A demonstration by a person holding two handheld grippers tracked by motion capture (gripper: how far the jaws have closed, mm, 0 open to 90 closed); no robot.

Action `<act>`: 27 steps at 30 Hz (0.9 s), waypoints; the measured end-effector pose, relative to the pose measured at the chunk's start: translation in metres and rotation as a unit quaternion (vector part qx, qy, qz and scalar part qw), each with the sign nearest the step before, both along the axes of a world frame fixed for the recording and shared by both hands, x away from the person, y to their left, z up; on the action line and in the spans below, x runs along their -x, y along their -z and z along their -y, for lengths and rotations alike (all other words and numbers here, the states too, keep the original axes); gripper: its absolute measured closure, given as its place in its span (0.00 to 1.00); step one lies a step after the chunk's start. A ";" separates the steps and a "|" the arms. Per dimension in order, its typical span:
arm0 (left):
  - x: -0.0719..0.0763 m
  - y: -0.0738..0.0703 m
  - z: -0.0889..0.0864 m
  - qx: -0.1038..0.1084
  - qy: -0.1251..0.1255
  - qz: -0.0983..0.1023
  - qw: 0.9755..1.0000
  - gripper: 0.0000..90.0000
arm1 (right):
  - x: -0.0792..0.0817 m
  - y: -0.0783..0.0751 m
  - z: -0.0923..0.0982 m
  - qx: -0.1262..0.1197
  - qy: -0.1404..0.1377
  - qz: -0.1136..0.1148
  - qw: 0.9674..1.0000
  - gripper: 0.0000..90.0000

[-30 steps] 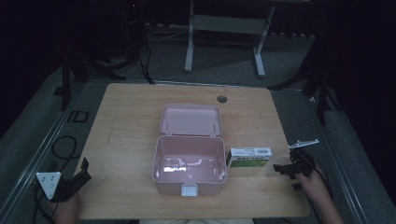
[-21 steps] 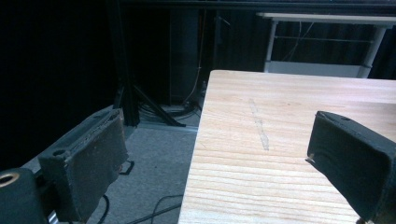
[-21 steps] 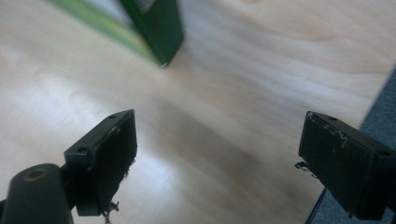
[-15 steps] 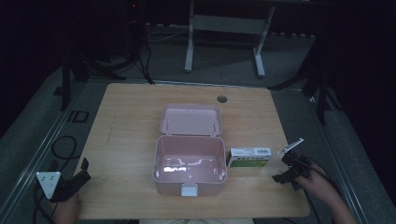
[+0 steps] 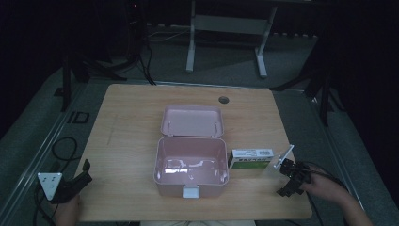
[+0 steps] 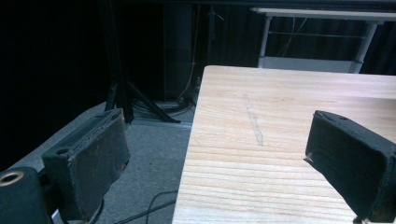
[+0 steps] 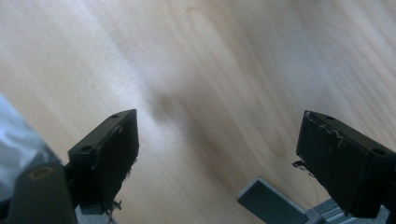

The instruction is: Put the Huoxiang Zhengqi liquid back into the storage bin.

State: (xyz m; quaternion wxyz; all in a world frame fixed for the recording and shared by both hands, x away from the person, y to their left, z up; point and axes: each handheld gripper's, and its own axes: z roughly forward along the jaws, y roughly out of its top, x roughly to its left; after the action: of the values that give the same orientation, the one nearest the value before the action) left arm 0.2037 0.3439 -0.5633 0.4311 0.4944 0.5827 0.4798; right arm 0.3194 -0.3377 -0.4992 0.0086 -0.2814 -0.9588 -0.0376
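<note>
While a pink lidded box (image 5: 190,165) sits open at the middle of the wooden table (image 5: 127,141), its lid laid back flat toward the far side and a white latch showing on its near wall, the right gripper (image 5: 286,181) hangs over the table's near right corner, just beside a green-and-white carton (image 5: 250,158). The carton lies flat on the tabletop, its left end touching or almost touching the box's right wall. Seen through the right gripper view, the two black jaws stand wide apart with nothing between them, tilted down at bare, blurred wood grain. The person's hand (image 5: 324,188) holds that gripper from the table's right edge. The left gripper (image 5: 75,181) rests at the near left corner, well apart from box and carton, a grey three-cornered plate (image 5: 49,181) on its top. In the left gripper view its jaws also stand spread and empty, straddling the table's left edge, with grey floor and cables below.
</note>
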 end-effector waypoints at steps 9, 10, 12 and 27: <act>0.000 0.000 0.000 -0.001 0.004 0.000 1.000 0.07 | 0.005 0.002 -0.017 0.016 -0.067 -0.017 0.997 0.14; 0.000 0.000 0.000 0.000 0.005 0.000 1.000 0.07 | 0.006 0.001 -0.019 0.021 -0.076 -0.014 0.997 0.14; 0.000 0.000 0.000 0.000 0.006 0.000 1.000 0.07 | 0.007 0.000 -0.023 0.028 -0.090 -0.015 0.995 0.15; -0.001 0.000 -0.001 0.003 0.010 -0.001 1.000 0.07 | 0.013 -0.007 -0.058 0.058 -0.170 -0.045 0.983 0.21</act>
State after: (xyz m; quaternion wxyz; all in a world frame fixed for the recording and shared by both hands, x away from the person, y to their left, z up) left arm 0.2042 0.3445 -0.5636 0.4369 0.4992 0.5794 0.4734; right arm 0.3069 -0.2796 -0.4917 0.0413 -0.1158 -0.9919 0.0325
